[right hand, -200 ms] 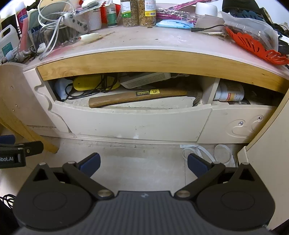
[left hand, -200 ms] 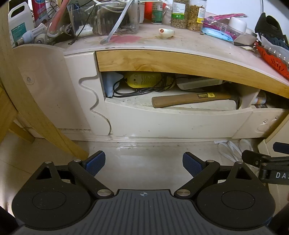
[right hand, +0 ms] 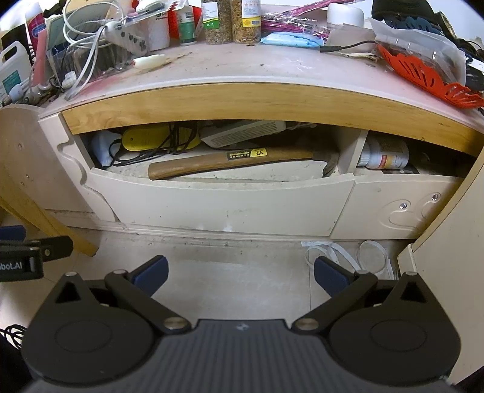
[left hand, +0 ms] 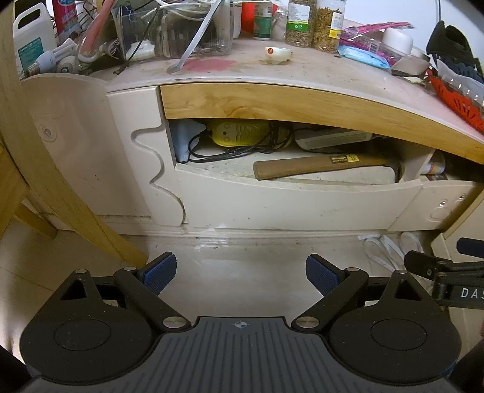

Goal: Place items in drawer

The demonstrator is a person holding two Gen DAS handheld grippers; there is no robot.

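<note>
A cream drawer (left hand: pixel 296 202) (right hand: pixel 230 202) stands pulled out under a wooden-edged desk. Inside lie a wooden-handled hammer (left hand: pixel 320 166) (right hand: pixel 230 160), a yellow device (left hand: pixel 239 133) (right hand: pixel 148 139) with black cables, and a white flat box (right hand: pixel 245 133). My left gripper (left hand: pixel 240 273) hangs open over the floor in front of the drawer, holding nothing. My right gripper (right hand: pixel 240 272) is open too, equally far back and empty. Each gripper shows at the edge of the other's view.
The desktop (right hand: pixel 242 66) is cluttered: jars (right hand: pixel 230 18), an orange plastic piece (right hand: pixel 423 75), a power strip with white cables (right hand: pixel 121 33), a small white object (left hand: pixel 276 54). A second compartment holds a white bottle (right hand: pixel 384 154). A wooden chair leg (left hand: pixel 75 208) stands left; white cables (right hand: pixel 348 254) lie on the floor.
</note>
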